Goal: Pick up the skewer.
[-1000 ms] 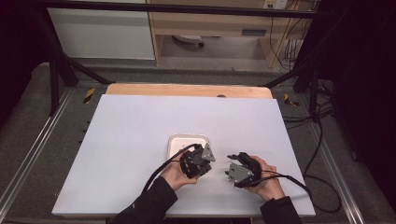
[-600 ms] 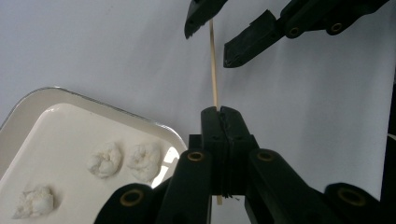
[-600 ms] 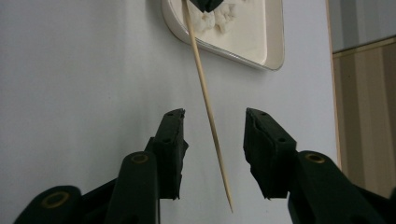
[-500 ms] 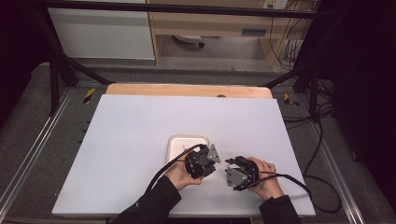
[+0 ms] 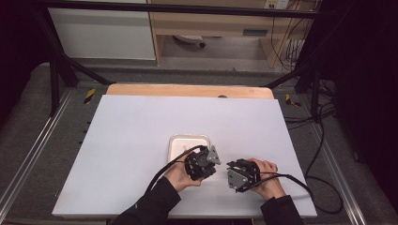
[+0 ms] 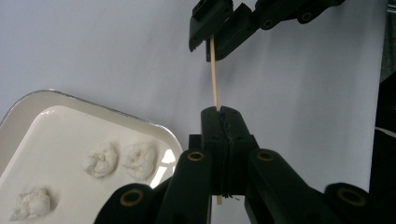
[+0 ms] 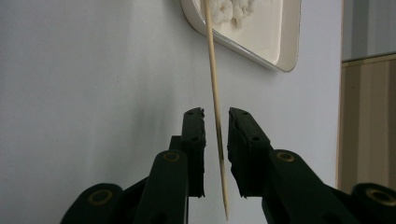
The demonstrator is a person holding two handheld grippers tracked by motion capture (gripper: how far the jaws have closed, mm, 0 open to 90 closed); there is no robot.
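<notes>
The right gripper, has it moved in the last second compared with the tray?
Yes. In the high view the right gripper has slid left toward the left gripper, closing the gap beside the white tray, which stayed put.

A pale, smooth wooden skewer (image 6: 214, 74), a glossy white tray (image 6: 56, 121) with a metallic rim, matt black plastic claws

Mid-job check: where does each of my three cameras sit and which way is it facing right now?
High view: above the person's side, looking forward and down on the white table; both forearms, left gripper, right gripper.
Left gripper view: rides the left gripper, along its shut jaws clamping the skewer, toward the right gripper.
Right gripper view: along its open jaws around the skewer.
Shared: both gripper views show the skewer and tray.
</notes>
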